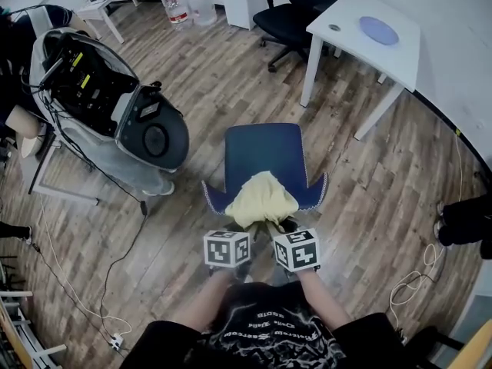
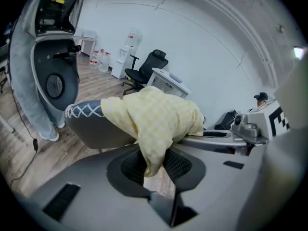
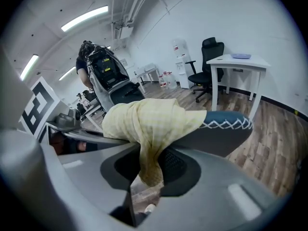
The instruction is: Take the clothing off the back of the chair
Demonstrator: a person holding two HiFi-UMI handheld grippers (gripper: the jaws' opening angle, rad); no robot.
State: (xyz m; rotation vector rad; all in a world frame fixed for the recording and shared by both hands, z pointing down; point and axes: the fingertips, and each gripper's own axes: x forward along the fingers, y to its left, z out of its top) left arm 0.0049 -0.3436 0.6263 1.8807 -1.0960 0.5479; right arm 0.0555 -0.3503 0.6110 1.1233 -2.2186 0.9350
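Over the chair [image 1: 265,156] back the clothing [image 1: 261,198] lies draped, not yet lifted. My left gripper [image 2: 153,165] pinches one hanging fold and my right gripper [image 3: 149,170] clamps another. The grip looks done — pulling it clear remains.

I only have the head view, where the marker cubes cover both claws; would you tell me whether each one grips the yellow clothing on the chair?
Observer: In the left gripper view, the left claw is shut on a hanging fold of the yellow clothing.
Operator: Thank you, and the right one?
Observer: The right gripper view shows the right claw pinching another hanging fold.
Operator: How much fabric do they hold?
Observer: Only a narrow fold each; the bulk lies bunched over the chair back.
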